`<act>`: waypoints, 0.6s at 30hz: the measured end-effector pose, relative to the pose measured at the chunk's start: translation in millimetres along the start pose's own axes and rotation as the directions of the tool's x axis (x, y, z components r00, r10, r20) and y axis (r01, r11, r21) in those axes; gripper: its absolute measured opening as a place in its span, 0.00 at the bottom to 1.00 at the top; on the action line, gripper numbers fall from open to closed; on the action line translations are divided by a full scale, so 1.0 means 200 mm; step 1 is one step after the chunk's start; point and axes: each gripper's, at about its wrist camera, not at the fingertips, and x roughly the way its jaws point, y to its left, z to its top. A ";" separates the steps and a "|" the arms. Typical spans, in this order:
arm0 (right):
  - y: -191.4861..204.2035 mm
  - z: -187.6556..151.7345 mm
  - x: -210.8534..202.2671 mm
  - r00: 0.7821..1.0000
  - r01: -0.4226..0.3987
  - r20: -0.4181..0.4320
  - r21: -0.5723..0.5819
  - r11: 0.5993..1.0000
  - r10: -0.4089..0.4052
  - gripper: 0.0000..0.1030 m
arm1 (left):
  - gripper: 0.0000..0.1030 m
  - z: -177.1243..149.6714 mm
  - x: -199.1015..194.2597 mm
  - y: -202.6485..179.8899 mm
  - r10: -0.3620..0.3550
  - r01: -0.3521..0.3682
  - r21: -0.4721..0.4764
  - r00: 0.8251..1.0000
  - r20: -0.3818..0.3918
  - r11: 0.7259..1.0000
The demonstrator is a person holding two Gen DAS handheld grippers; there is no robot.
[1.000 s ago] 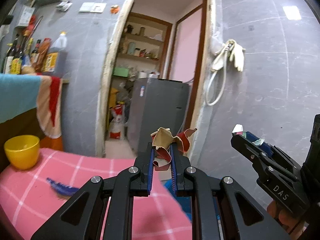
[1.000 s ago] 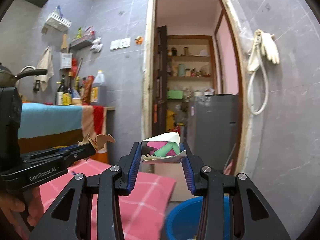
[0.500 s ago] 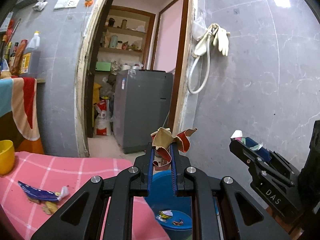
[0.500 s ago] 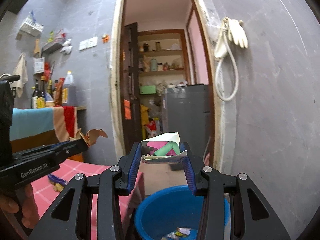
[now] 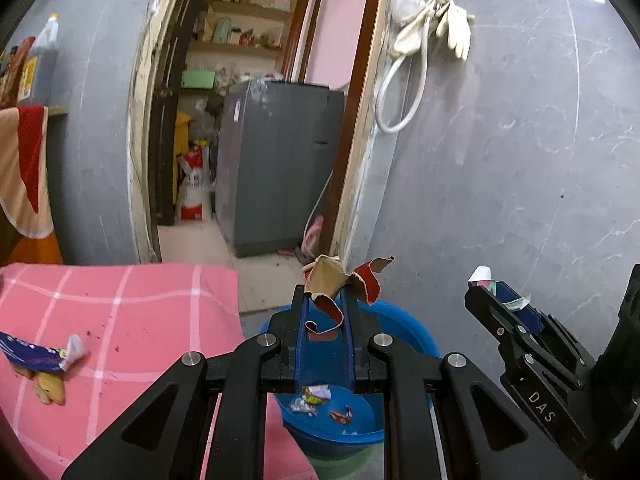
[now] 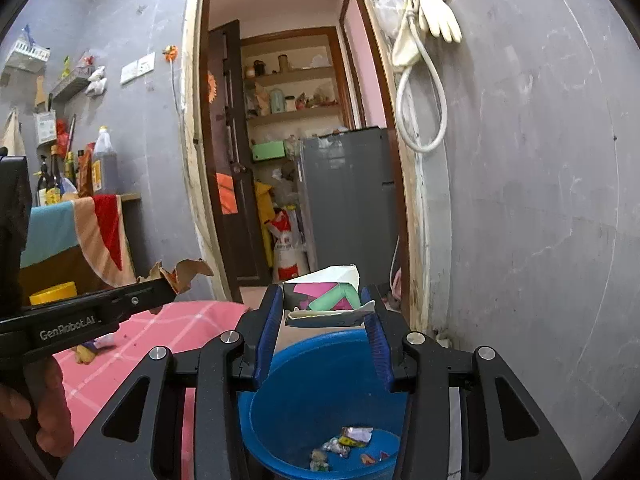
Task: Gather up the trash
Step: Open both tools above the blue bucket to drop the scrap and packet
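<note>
My left gripper (image 5: 325, 300) is shut on a crumpled brown and red wrapper (image 5: 334, 280), held above the near rim of a blue bucket (image 5: 404, 328). My right gripper (image 6: 323, 304) is shut on a small white carton with pink and green print (image 6: 324, 296), held over the same blue bucket (image 6: 304, 400), which has several scraps at its bottom. Each gripper shows in the other view: the right gripper (image 5: 486, 284) at the right, the left gripper (image 6: 168, 280) at the left. A blue wrapper (image 5: 32, 356) and a yellow scrap (image 5: 48, 388) lie on the pink checked tablecloth (image 5: 132, 320).
The bucket stands on the floor between the table's end and a grey tiled wall (image 5: 520, 160). Behind it an open doorway (image 6: 288, 160) shows a grey appliance (image 5: 276, 164) and shelves. A hose and gloves (image 6: 428, 20) hang on the wall. A yellow bowl (image 6: 52, 292) sits at the table's far side.
Both grippers have swung right, away from the table and out over the blue bucket, each still holding its piece of trash. The bucket has come fully into view below them.
</note>
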 end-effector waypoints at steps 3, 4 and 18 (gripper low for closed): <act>-0.01 -0.03 0.02 1.000 0.004 -0.018 0.004 1.000 -0.004 0.39 | 0.12 -0.02 0.06 0.01 -0.003 0.003 0.000 0.999 -0.042 1.000; -0.02 -0.04 0.03 1.000 0.005 -0.026 0.007 1.000 -0.004 0.39 | 0.12 -0.03 0.08 0.01 -0.003 0.003 0.001 0.998 -0.058 1.000; -0.07 -0.17 0.21 0.975 -0.017 -0.218 0.067 0.998 0.031 0.40 | 0.18 -0.17 0.35 0.08 0.007 -0.025 -0.053 0.947 -0.321 0.998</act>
